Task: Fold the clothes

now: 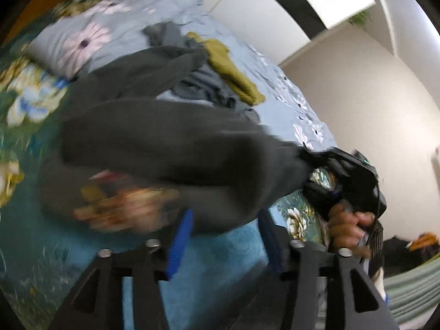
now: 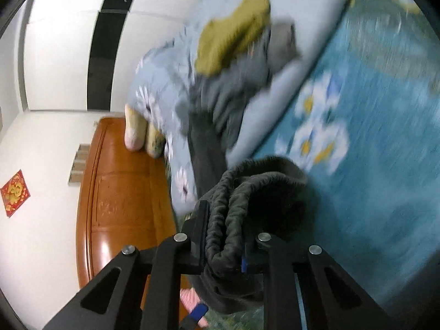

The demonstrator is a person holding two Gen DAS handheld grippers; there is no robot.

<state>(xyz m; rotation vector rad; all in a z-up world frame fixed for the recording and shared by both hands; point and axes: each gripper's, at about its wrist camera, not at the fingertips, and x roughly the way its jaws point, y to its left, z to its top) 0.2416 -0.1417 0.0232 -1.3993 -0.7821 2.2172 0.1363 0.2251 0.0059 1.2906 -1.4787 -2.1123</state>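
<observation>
Where the left wrist camera looks along its own fingers, the left gripper [image 1: 222, 236] has its jaws standing apart, the two blue pads on either side of a gap. The lower edge of the dark grey garment [image 1: 170, 148] hangs just in front of that gap, but the pads do not press on it as far as the blur lets one tell. The garment stretches across the middle of the view, over the teal floral blanket [image 1: 35, 247] that covers the near side of the bed. At its right end the cloth runs into the right gripper [image 1: 316, 162], a black tool held by a hand [image 1: 346, 228] lower right. Farther back on the pale blue flowered sheet [image 1: 115, 27] lies a heap of other clothes: an olive-yellow piece [image 1: 231, 66] resting on crumpled grey-blue cloth [image 1: 203, 85]. A blurred patch of orange and red shows at the garment's lower left; what it is cannot be told.

In the right wrist view, the right gripper [image 2: 224, 236] has its jaws drawn narrow and clamped on the gathered, elastic band of the dark grey garment [image 2: 247, 192], which bunches up between the black fingers and bulges above them. From there a strip of the same cloth trails away toward the heap, where the olive-yellow piece [image 2: 233, 30] sits on the grey-blue cloth [image 2: 236, 88]. The teal floral blanket [image 2: 371, 137] fills the right side, blurred. To the left stands a glossy wooden headboard [image 2: 121, 192], with a red paper square [image 2: 15, 192] on the white wall beside it.
</observation>
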